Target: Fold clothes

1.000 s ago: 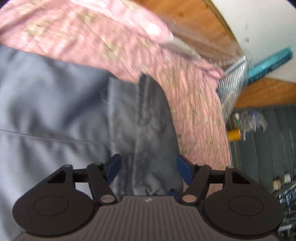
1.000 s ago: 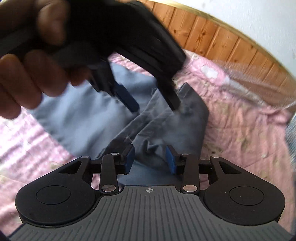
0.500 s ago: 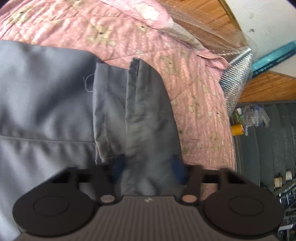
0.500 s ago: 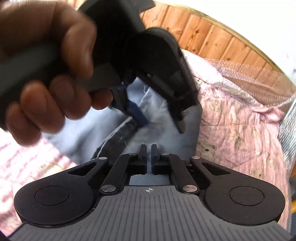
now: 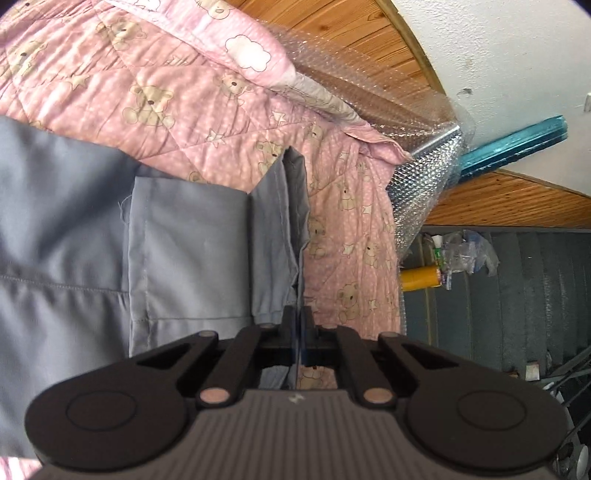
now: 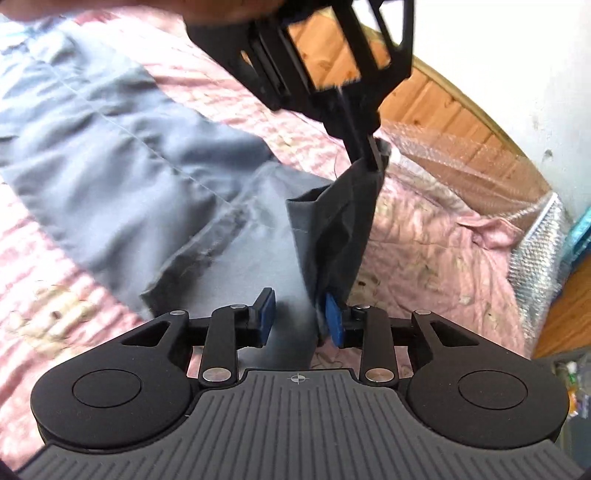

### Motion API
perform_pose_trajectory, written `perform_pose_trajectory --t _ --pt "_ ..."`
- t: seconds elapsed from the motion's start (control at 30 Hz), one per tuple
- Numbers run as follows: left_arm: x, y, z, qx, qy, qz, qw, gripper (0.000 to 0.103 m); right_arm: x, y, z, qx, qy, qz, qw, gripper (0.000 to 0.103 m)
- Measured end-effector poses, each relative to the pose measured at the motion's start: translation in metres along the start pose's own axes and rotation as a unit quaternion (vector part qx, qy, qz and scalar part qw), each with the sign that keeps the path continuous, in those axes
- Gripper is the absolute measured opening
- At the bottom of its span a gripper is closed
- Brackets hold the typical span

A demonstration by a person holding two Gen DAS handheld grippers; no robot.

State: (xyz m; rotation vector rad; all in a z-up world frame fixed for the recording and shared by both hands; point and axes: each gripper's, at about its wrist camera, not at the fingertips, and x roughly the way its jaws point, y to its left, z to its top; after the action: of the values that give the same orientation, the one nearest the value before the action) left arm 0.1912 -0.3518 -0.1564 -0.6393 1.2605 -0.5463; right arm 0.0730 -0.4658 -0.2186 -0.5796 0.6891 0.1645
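Note:
A grey garment (image 5: pixel 74 221) lies spread on a pink teddy-bear quilt (image 5: pixel 147 92). My left gripper (image 5: pixel 299 321) is shut on a hem edge of the garment, which runs up between its fingers. In the right wrist view the left gripper (image 6: pixel 373 158) hangs above and holds a lifted flap of the grey garment (image 6: pixel 332 229) that drapes down. My right gripper (image 6: pixel 300 321) is open just below, with grey cloth lying between its blue pads (image 6: pixel 334 326) and the hanging flap touching the right pad.
A wooden headboard (image 5: pixel 362 40) with bubble wrap (image 5: pixel 424 192) over it runs behind the bed. Right of the bed edge are a yellow tape roll (image 5: pixel 421 278), plastic bags (image 5: pixel 465 251) and a teal roll (image 5: pixel 517 144). A hand (image 6: pixel 221 7) shows at the top.
The left gripper closed on the garment's hem and lifted it. The right gripper, shut half a second ago, has opened. The left gripper rose and moved right in the right wrist view.

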Motion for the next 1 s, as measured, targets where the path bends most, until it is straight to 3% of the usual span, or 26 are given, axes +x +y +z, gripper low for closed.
perform_pose_trajectory --t 0.07,0.13,0.2,0.37,0.6,0.7,0.77,0.8,0.83,0.9,1.0 --pt "-0.001 -0.004 -0.003 0.0 -0.004 0.008 1.0 0.001 0.004 -0.002 0.001 0.012 0.009 -0.012 1.0 0.022" --pt "-0.003 -0.005 -0.005 -0.001 -0.006 0.01 0.9999 0.001 0.001 -0.009 0.0 0.04 0.011 -0.01 0.999 0.008" --pt "-0.003 -0.005 -0.005 0.004 -0.005 0.012 0.9999 0.001 -0.008 -0.02 -0.004 0.07 0.008 -0.004 0.997 0.002" --pt "-0.004 0.004 -0.008 0.011 -0.012 0.058 0.9982 0.001 -0.024 -0.035 -0.012 0.087 0.0 0.016 0.996 0.0" --pt "0.012 0.045 -0.023 0.0 -0.01 0.173 0.9849 0.002 -0.019 0.003 -0.017 -0.016 0.008 0.076 0.997 0.0" --pt "0.023 0.061 -0.027 0.007 -0.001 0.182 0.9833 0.002 -0.013 0.01 -0.02 -0.028 0.024 0.097 0.995 0.0" --pt "0.027 0.063 -0.028 0.024 0.001 0.187 0.982 0.002 -0.013 0.002 -0.021 -0.001 0.03 0.104 0.994 0.003" --pt "0.028 0.063 -0.029 0.032 0.001 0.189 0.9814 0.002 -0.01 -0.01 -0.021 0.041 0.032 0.11 0.993 0.011" --pt "0.028 0.064 -0.03 0.035 0.001 0.19 0.9812 0.002 -0.007 -0.022 -0.021 0.082 0.034 0.115 0.989 0.03" --pt "0.029 0.065 -0.031 0.042 -0.001 0.19 0.9808 0.002 -0.002 -0.046 -0.02 0.164 0.038 0.126 0.978 0.048" --pt "0.028 0.064 -0.033 0.057 0.003 0.193 0.9796 0.003 0.006 -0.081 -0.02 0.284 0.044 0.14 0.947 0.051"
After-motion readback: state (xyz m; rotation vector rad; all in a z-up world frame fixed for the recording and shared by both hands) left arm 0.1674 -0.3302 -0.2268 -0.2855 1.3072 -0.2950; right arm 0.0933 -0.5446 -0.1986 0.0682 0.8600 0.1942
